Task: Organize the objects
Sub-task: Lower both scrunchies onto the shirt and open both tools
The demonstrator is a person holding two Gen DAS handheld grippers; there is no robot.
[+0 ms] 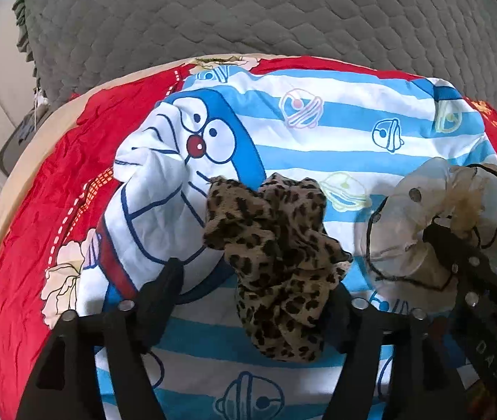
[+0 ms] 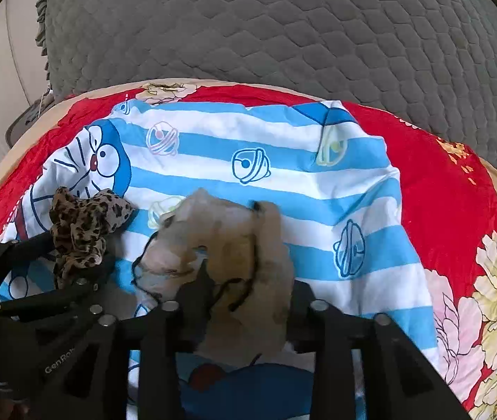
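Two scrunchies lie on the striped cartoon cloth, a tool over each.

The left tool (image 1: 252, 301) stands spread wide, the leopard-print scrunchie (image 1: 276, 262) lying loose between its fingers. The right tool (image 2: 248, 301) is partly spread around the sheer beige scrunchie (image 2: 227, 245); I cannot tell whether its pads touch it. The cloth (image 2: 283, 182) covers a red floral bedspread (image 2: 441, 182).
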